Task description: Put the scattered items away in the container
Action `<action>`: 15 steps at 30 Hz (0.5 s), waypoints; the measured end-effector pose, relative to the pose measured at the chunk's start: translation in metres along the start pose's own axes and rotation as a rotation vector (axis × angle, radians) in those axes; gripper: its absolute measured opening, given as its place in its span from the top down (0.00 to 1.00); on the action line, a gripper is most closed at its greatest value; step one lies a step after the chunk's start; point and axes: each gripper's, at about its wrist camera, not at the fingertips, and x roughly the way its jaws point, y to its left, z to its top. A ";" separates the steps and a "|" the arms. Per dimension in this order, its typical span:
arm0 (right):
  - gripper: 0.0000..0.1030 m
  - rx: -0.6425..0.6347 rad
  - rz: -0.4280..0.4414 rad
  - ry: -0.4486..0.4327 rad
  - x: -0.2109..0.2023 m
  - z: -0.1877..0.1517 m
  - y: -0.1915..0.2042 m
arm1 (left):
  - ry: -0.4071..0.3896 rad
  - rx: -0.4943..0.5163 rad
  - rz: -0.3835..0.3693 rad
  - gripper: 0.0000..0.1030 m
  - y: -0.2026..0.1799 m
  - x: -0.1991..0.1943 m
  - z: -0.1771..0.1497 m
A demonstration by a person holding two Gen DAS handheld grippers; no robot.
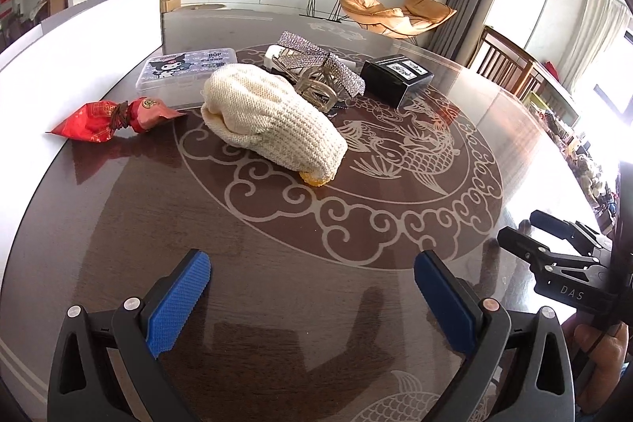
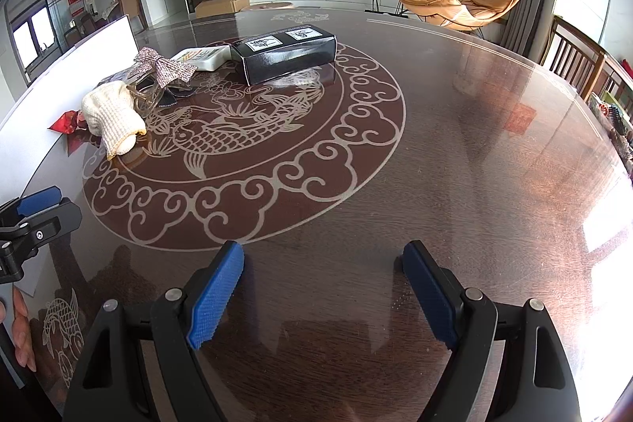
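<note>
A cream knitted glove (image 1: 273, 117) (image 2: 112, 115) lies on the dark round table, a short way ahead of my left gripper (image 1: 312, 263), which is open and empty. Left of the glove lies a red tied pouch (image 1: 114, 115) (image 2: 65, 123). Behind the glove are a rhinestone bow hair clip (image 1: 320, 66) (image 2: 164, 66), a clear sticker box (image 1: 186, 68), a white packet (image 2: 201, 58) and a black box (image 1: 395, 76) (image 2: 285, 54). A white container wall (image 1: 79, 38) (image 2: 99, 42) stands at the left. My right gripper (image 2: 322, 263) (image 1: 522, 228) is open over bare table, nothing between its fingers.
The table top (image 2: 455, 145) is glossy with a fish and cloud pattern. Wooden chairs (image 2: 577, 62) stand at its right edge. A hand (image 2: 19, 327) shows at the lower left of the right wrist view, below my left gripper (image 2: 35, 208).
</note>
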 end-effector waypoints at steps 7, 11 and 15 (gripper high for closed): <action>0.19 0.000 0.000 0.000 0.000 0.000 0.000 | -0.018 -0.031 -0.032 0.00 0.006 -0.003 -0.002; 0.19 0.000 0.000 0.000 0.000 0.000 0.000 | -0.025 -0.044 -0.047 0.00 0.010 -0.005 -0.003; 0.19 0.000 0.000 0.000 0.000 0.000 0.000 | -0.024 -0.041 -0.043 0.00 0.010 -0.004 -0.003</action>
